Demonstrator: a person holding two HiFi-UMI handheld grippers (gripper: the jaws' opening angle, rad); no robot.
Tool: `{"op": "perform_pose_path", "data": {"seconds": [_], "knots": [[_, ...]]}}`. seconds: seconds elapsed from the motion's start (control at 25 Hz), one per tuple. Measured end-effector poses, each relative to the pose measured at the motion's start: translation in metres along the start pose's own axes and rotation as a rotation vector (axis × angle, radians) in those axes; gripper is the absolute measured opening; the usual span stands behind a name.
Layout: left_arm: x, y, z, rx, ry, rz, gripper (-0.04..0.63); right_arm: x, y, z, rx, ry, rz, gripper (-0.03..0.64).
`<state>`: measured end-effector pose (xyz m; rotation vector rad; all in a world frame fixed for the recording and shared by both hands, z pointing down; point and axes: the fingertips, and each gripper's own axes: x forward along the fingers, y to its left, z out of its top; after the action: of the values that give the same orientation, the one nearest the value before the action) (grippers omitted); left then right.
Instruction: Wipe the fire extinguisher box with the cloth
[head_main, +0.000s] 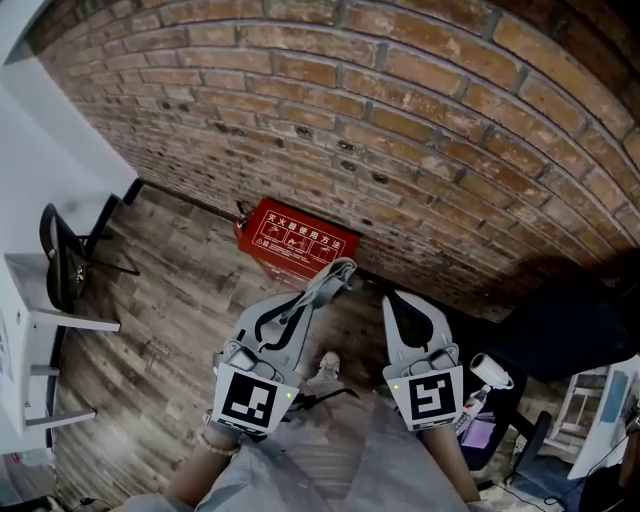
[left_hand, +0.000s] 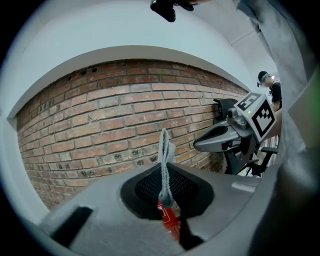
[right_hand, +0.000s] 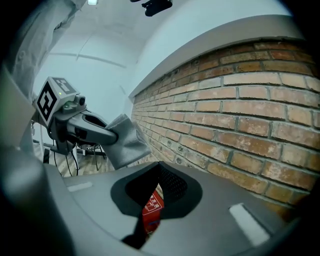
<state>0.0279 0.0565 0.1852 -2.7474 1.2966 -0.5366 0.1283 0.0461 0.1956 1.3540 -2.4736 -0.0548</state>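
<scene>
Nearest to the person, short of the fire extinguisher box (head_main: 295, 238) and well above it, both grippers point toward it. The left gripper (head_main: 338, 268) is pinching the cloth (left_hand: 165, 150) between its jaws; a narrow grey fold stands up past the tips. The right gripper (head_main: 392, 300), to the right of the box, has its jaws pressed together at the tips with nothing between them. Beyond them the box lies on the wooden floor (head_main: 170, 300), red, lid up, its back against the foot of the brick wall (head_main: 400, 150).

The pinch seems to take only a thin edge of the cloth, so dragging it across the lid could pull it free or bunch it into a rope that wipes little. The box sits low and tight to the wall, so a reach to its back edge may knock the jaw tips on the bricks. A dark fitting at the box's left end could snag the cloth. A hard push may slide the box, since nothing steadies it.

Both gripper views show only a sliver of red through the gap below the pads. From the head view, the lid's white print is too small to read, its front face is not visible, and the cloth's tip overlaps its right corner. How much cloth hangs behind the jaws cannot be told.
</scene>
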Motion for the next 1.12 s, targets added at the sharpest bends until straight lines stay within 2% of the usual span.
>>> {"op": "perform_pose_path", "data": {"seconds": [0.24,0.52,0.84,1.12], "knots": [[0.009,0.002,-0.01,-0.016,0.027,-0.016,0.009,0.003,0.004,-0.014,0.02,0.031,0.003,0.009],[0.02,0.005,-0.021,-0.016,0.045,-0.074,0.009,0.015,0.007,-0.031,0.059,0.073,-0.02,0.009],[0.04,0.02,-0.039,-0.07,0.049,-0.107,0.009,0.036,0.007,-0.045,0.081,0.096,-0.059,0.009],[0.063,0.032,-0.073,-0.088,0.084,-0.13,0.009,0.058,0.003,-0.074,0.105,0.135,-0.085,0.009]]}}
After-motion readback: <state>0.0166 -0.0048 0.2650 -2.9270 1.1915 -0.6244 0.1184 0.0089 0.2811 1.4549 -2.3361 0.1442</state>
